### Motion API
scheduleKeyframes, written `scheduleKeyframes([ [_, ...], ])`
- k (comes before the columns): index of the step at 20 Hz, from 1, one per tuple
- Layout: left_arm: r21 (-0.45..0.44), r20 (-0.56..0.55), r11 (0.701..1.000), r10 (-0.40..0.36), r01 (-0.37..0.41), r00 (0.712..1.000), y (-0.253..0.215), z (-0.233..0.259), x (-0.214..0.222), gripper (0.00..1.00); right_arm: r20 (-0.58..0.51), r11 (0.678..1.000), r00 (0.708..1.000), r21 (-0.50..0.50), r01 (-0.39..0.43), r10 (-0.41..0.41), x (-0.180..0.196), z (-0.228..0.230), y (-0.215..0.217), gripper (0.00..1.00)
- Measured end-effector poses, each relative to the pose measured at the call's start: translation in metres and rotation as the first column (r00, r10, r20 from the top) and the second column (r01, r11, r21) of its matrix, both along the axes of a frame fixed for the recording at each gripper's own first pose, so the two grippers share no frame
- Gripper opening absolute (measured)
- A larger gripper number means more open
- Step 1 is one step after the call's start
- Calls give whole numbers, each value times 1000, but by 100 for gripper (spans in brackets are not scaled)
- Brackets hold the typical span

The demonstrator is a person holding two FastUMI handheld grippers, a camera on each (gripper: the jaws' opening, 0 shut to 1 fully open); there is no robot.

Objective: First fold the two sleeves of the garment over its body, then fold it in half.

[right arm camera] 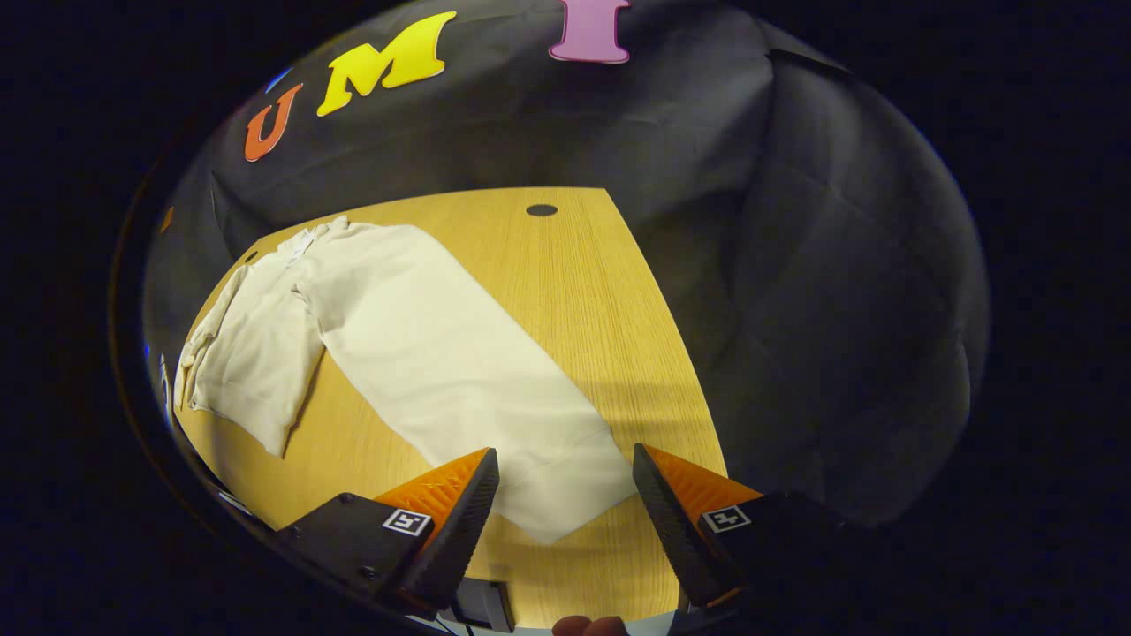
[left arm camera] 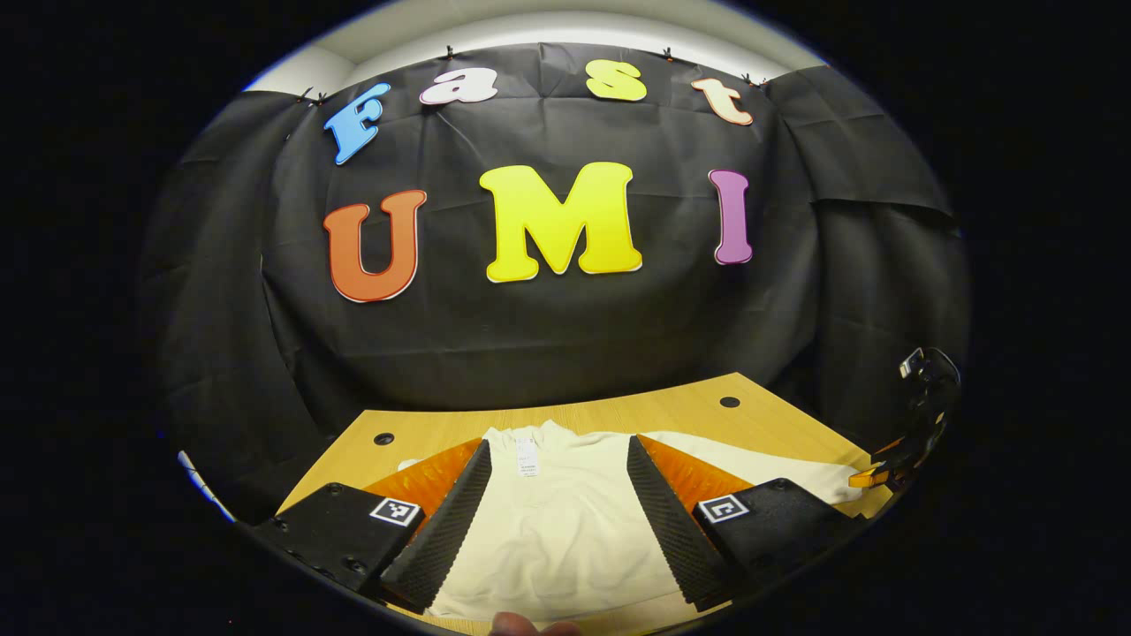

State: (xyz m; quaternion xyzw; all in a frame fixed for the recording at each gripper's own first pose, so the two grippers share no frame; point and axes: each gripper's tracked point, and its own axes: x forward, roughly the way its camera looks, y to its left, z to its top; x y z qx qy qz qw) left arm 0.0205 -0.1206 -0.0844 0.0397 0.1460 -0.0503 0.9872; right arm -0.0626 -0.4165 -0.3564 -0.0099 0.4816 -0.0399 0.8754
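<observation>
A cream long-sleeved garment (left arm camera: 565, 530) lies flat on the wooden table (left arm camera: 689, 411), its collar and label (left arm camera: 527, 458) toward the back. My left gripper (left arm camera: 558, 443) hovers open over the garment's body, one finger on each side of it. One sleeve (left arm camera: 760, 468) runs out to the right, toward the other gripper (left arm camera: 919, 424) at the table's right edge. In the right gripper view that sleeve (right arm camera: 442, 353) stretches from the collar (right arm camera: 300, 246) down to its cuff (right arm camera: 565, 503). My right gripper (right arm camera: 564, 450) stands open just above the cuff. The body (right arm camera: 256, 353) lies at the left.
The table (right arm camera: 565, 283) has round cable holes (left arm camera: 730, 402) (right arm camera: 541, 210) near its back edge. Black cloth hangs behind and to the right. A fingertip (right arm camera: 588, 625) of the holding hand shows at the bottom, and a dark box (right arm camera: 482, 605) sits at the near table edge.
</observation>
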Motion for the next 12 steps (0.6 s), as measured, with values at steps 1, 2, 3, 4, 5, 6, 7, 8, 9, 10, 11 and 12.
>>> scheduleKeyframes([
  [1,2,-5,1000,6,-6,1000,0,-1,-1,98,-16,1000,1000,-6,-11,11,0,-7,-1,95],
  [2,5,-9,1000,12,-12,1000,0,-2,-2,98,-27,1000,999,-10,-24,24,-3,-11,-3,95],
  [3,9,-13,1000,19,-19,1000,1,-3,-3,98,-38,999,999,-13,-39,38,-4,-14,-3,94],
  [4,9,-16,1000,23,-23,1000,1,-3,-5,98,-50,999,998,-15,-47,46,-6,-18,-3,94],
  [5,9,-19,1000,26,-26,999,1,-6,-4,98,-62,998,997,-18,-52,51,-8,-20,-3,95],
  [6,8,-22,1000,27,-27,999,-1,-6,-4,98,-88,999,995,-10,-52,51,-12,-21,-2,95],
  [7,0,-20,1000,22,-22,1000,-2,-6,-5,98,-95,999,994,2,-54,54,-13,-20,-2,95],
  [8,-7,-19,1000,18,-18,1000,-4,-6,-4,98,-99,998,994,25,-53,55,-13,-23,0,95],
  [9,-8,-22,1000,14,-14,1000,-5,-7,-4,98,-94,998,995,46,-36,40,-11,-24,1,95],
  [10,-7,-26,1000,9,-9,1000,-8,-8,-5,98,-85,998,996,54,-33,38,-11,-27,1,92],
  [11,-6,-27,1000,6,-6,1000,-10,-9,-5,98,-74,998,996,52,-46,50,-12,-26,2,91],
  [12,-5,-30,1000,4,-4,1000,-10,-10,-5,98,-69,997,996,54,-54,58,-10,-27,2,86],
])
